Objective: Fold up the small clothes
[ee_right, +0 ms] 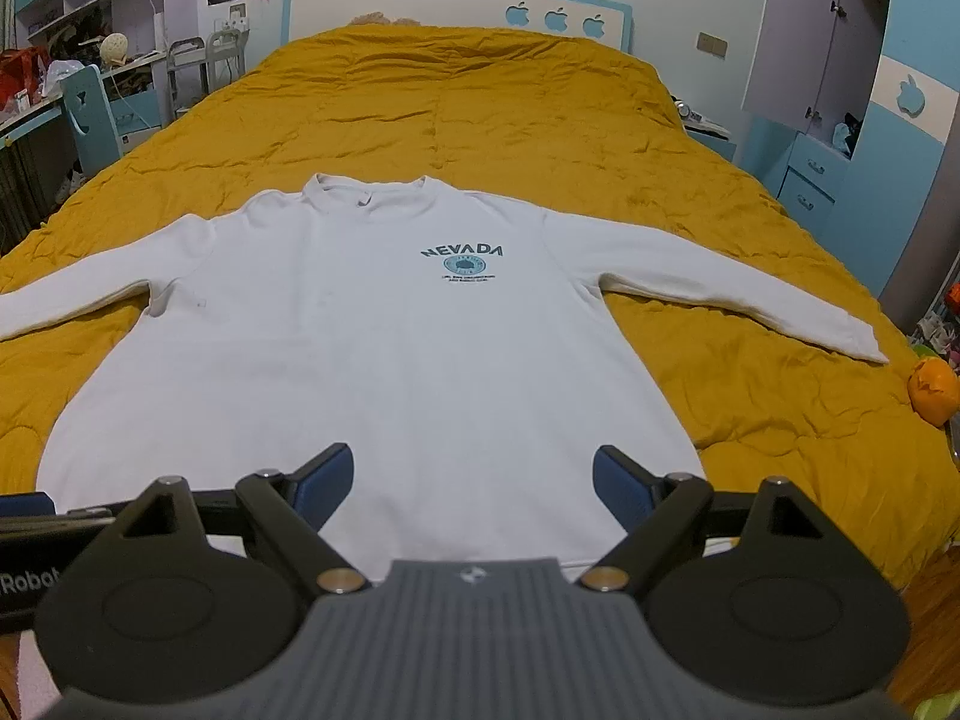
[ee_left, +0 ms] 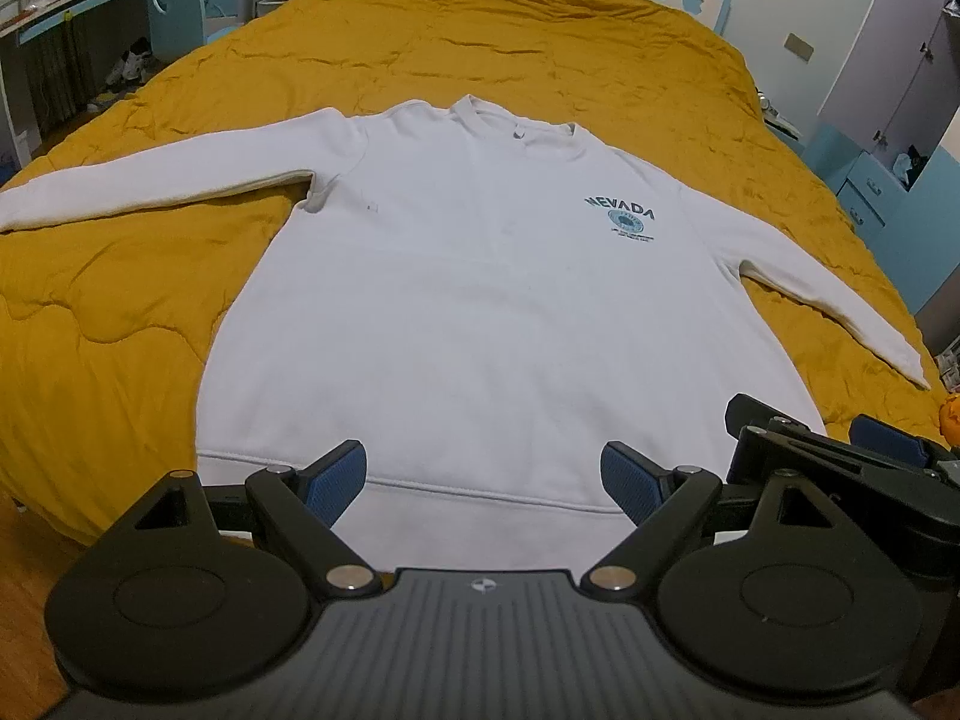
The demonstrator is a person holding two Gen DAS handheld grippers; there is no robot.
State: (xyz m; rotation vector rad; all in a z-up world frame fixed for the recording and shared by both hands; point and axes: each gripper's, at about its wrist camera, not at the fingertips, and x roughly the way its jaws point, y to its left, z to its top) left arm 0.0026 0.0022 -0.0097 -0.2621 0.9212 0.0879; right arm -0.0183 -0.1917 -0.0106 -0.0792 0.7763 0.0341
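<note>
Both tongs in my control stand agape with nothing between their pads. The left tongs [ee_left: 483,477] and the right tongs [ee_right: 471,480] show the same build — black hinged arms, round matte housings, ribbed grey body, and flat blue pads [ee_left: 336,477] with a fine grid texture.

Straight ahead of both tongs lies the white sweatshirt [ee_left: 480,312], front side up and spread flat on the bed's mustard quilt [ee_left: 468,42]. Its fabric looks thick and soft, smooth over the chest; the ribbed hem band [ee_left: 480,501] runs just beyond the left tongs' tips, nearest me. The round neckline [ee_right: 366,192] points away from the tongs. Both long sleeves spread outward: the left sleeve [ee_left: 150,186] reaches off to the left of the left tongs, the right sleeve [ee_right: 738,294] tapers to a cuff far right of the right tongs. A teal arched print reading NEVADA [ee_right: 462,261] sits over a small round emblem on the chest, right of centre ahead of the left tongs.

The quilt is crinkled, stitched into puffy panels. In the left view the right tongs [ee_left: 798,426] appear beside the hem's right corner — apart from the cloth as far as I can tell.
</note>
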